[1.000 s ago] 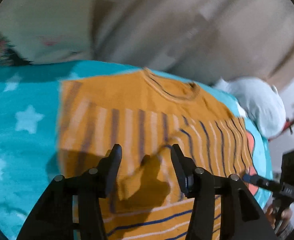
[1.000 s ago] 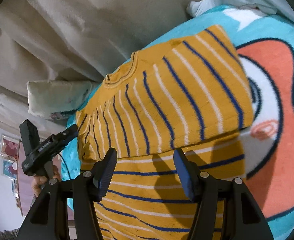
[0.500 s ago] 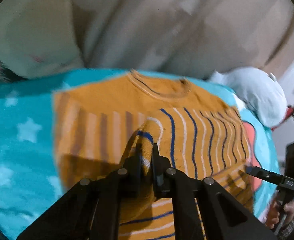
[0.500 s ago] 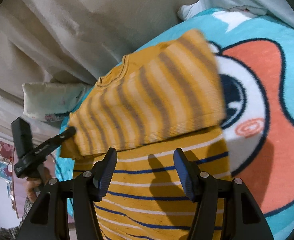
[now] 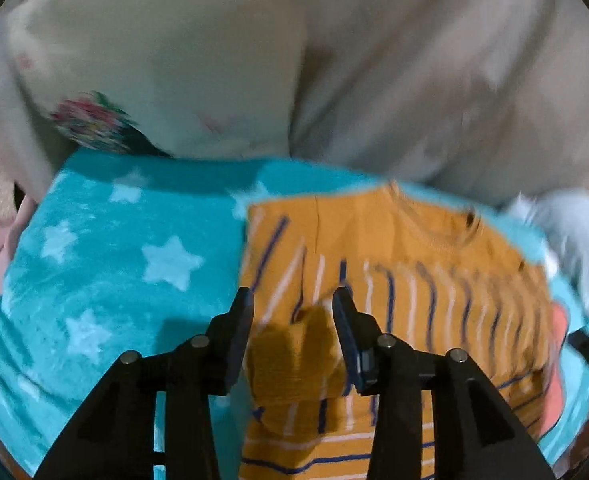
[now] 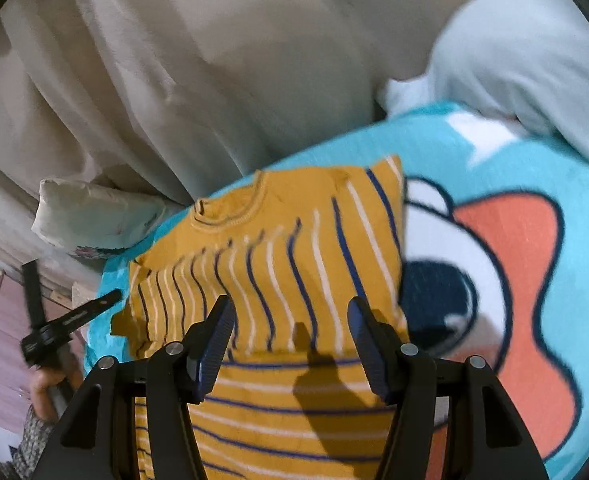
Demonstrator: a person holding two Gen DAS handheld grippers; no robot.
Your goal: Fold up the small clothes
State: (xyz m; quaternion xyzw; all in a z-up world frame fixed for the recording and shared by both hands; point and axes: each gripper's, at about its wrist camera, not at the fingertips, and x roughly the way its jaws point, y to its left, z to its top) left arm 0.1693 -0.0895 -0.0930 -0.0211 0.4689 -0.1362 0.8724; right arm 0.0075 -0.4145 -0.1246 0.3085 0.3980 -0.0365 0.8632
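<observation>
A small mustard-yellow sweater (image 5: 394,264) with blue and white stripes lies flat on a turquoise blanket (image 5: 106,264), with both sleeves folded in across its chest. My left gripper (image 5: 292,312) is open over the sweater's left edge, with the folded sleeve cuff (image 5: 294,360) lying loose between its fingers. My right gripper (image 6: 290,320) is open and empty just above the sweater (image 6: 278,264), near its lower body. The left gripper also shows in the right wrist view (image 6: 70,316), at the sweater's far left side.
The blanket (image 6: 534,184) has white stars and an orange, white and navy cartoon print (image 6: 506,280). A beige curtain (image 6: 214,60) hangs behind the bed. A floral pillow (image 5: 94,120) lies at the back left, and a pale blue pillow (image 6: 514,48) at the back right.
My left gripper, shut on the sleeve cuff half a second ago, has opened and let it drop onto the sweater, then swung left. The right gripper has stayed open and drawn back slightly.
</observation>
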